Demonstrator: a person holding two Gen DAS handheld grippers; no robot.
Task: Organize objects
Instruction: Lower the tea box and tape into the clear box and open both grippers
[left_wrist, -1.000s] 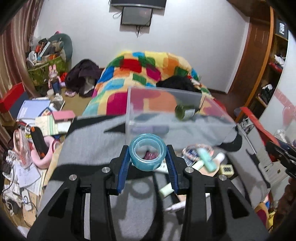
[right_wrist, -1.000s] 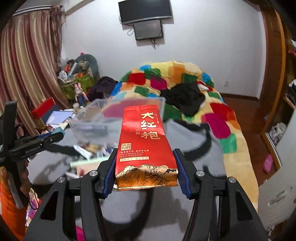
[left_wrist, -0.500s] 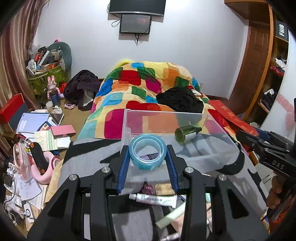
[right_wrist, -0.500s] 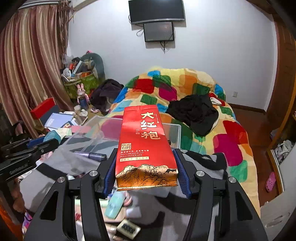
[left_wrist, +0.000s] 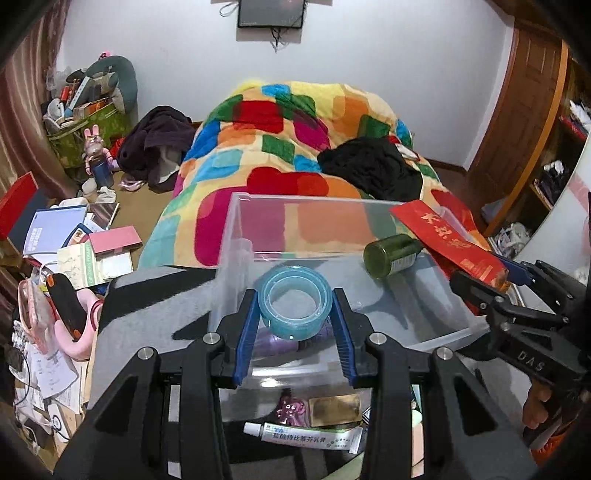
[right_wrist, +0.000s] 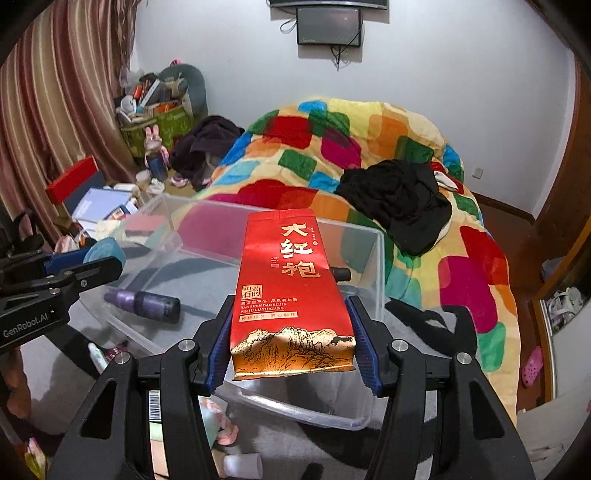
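My left gripper (left_wrist: 295, 317) is shut on a roll of blue tape (left_wrist: 295, 300), held just over the near wall of a clear plastic bin (left_wrist: 236, 221). My right gripper (right_wrist: 291, 332) is shut on a red tea packet (right_wrist: 288, 291) with gold lettering, held over the same bin (right_wrist: 373, 266). In the left wrist view the tea packet (left_wrist: 447, 240) and right gripper (left_wrist: 498, 288) reach in from the right. A green glass bottle (left_wrist: 391, 254) lies in the bin, and a purple bottle (right_wrist: 144, 301) lies on its floor. The left gripper (right_wrist: 85, 266) shows at the left of the right wrist view.
The bin sits on a grey and black blanket (left_wrist: 147, 302) on a bed with a colourful patchwork quilt (left_wrist: 280, 147). A white ointment tube (left_wrist: 299, 435) and small packets lie in front of the bin. Books, boxes and clutter cover the floor (left_wrist: 74, 236) at left.
Both grippers have moved forward toward the bin, which now looks larger and closer. The tape now hangs at the bin's near wall and the tea packet over its inside. Neither grip has changed.
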